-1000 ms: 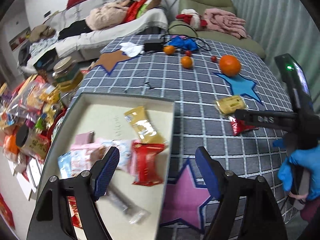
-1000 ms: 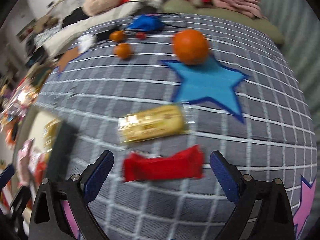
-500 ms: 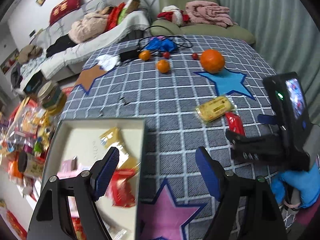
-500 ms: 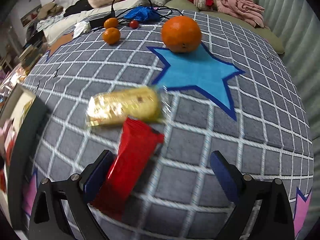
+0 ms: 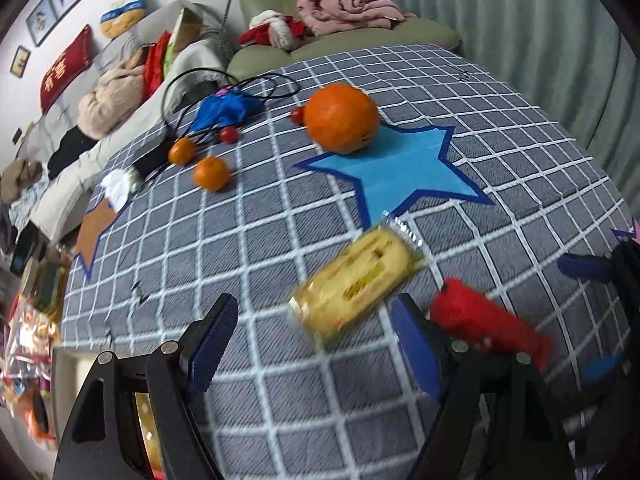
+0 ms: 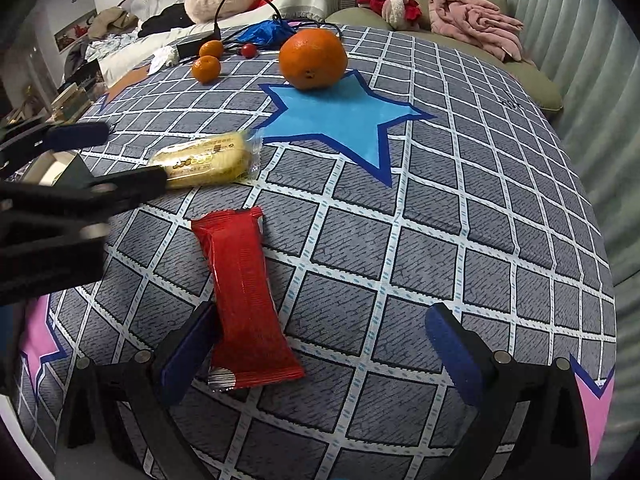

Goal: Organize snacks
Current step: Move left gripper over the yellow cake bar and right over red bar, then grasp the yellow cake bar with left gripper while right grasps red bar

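A yellow wrapped cake [image 5: 358, 282] [image 6: 204, 159] lies on the grey checked tablecloth, just beyond my left gripper [image 5: 316, 340], which is open and empty. A red snack bar [image 6: 244, 300] [image 5: 490, 326] lies lengthwise beside the left fingertip of my right gripper [image 6: 326, 344], which is also open with nothing held. In the right wrist view the left gripper's black fingers [image 6: 80, 196] reach in from the left beside the cake. The tray's corner [image 5: 70, 368] shows at the lower left of the left wrist view.
A big orange [image 6: 313, 59] sits on a blue star patch [image 6: 340, 116]. Two mandarins [image 6: 206, 69], red cherry tomatoes [image 6: 249, 50], a blue bag [image 6: 264, 34] and cables lie further back. A sofa and armchair with clothes stand beyond the table.
My left gripper swung right, from over the tray to the yellow cake. The right gripper came closer to the red bar, which now lies lengthwise by its left finger.
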Tool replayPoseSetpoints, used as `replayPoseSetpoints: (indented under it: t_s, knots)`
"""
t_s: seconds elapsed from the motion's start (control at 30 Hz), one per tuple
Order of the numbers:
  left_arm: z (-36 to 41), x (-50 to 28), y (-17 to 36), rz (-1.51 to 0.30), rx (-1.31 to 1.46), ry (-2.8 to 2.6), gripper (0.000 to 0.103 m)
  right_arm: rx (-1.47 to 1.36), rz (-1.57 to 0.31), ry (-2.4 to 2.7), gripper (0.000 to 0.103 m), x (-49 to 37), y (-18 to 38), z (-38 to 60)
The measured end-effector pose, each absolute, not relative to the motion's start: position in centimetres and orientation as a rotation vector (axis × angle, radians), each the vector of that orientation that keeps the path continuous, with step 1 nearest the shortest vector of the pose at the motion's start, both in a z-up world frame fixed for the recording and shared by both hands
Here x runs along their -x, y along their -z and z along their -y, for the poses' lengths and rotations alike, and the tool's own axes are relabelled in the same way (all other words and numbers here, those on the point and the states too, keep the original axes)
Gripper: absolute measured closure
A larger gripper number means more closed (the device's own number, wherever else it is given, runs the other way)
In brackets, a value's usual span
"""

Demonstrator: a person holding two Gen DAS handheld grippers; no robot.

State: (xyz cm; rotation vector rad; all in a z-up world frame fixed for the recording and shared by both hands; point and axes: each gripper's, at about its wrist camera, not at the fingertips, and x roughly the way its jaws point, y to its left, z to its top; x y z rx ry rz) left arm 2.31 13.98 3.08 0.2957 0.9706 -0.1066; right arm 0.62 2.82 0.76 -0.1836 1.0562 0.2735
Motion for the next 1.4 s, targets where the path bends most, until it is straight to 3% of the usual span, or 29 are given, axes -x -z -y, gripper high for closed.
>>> replayPoseSetpoints:
  t_s: [0.23,0.27,0.3,0.37,0.43,0.5,1.4]
  knots:
    - [-12.7,-4.3,-0.9,-1.015,-0.305,0.129,0.021,0.193,-1.05,-0.297,0.002,-0.7,-0.9,-3.1]
    - [-12.8,-4.2,-0.9,-1.01,-0.288,0.124,0.021,0.195,-1.046,-0.301,0.009,-0.7,-0.9,-3.2]
    - [-12.9,-4.3,-0.9,-1.017,-0.273,0.121,0.022,0.197,-1.037,-0.308,0.023,-0.8,-1.1,-3.4]
    - [-13.4,-4.4,-0.9,-1.051,-0.196,0.146,0.034,0.209,-1.023,-0.327,0.047,-0.7,-1.6,-4.0]
    - [-13.7,-4.3,-1.0,-1.073,-0.144,0.161,0.055,0.214,-1.032,-0.339,0.056,-1.0,-1.7,-4.5]
    - [-13.8,-3.6,-1.1,-1.078,-0.146,0.148,0.061,0.214,-1.032,-0.348,0.068,-0.8,-1.7,-4.6]
    - [-16.7,17.4,-1.4,-1.04,-0.014,-0.03,0.06,0.127,-1.054,-0.302,0.07,13.5,-2.2,-1.4]
